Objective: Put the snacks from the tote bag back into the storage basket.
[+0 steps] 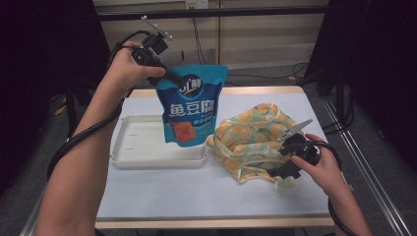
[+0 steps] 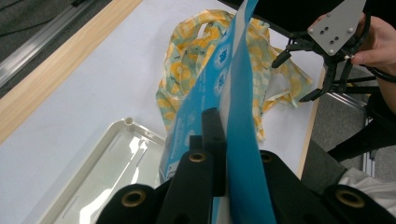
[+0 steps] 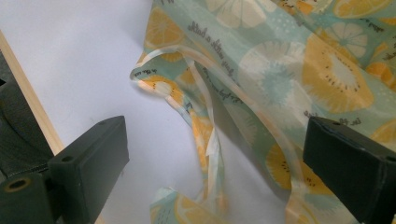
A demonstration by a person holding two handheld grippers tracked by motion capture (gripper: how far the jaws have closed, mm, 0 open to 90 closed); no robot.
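Your raised left tool pinches the blue pouch above the tray; your right tool, jaws wide and empty, rests by the printed bag near the counter edge.

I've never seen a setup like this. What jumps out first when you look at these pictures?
The bright blue snack pouch stands out: it hangs in the air above the white tray, pinched at its top edge by the left gripper. Right of the tray, a crumpled bag printed with orange slices lies on the white table, and the right gripper hovers open over its loose handles.
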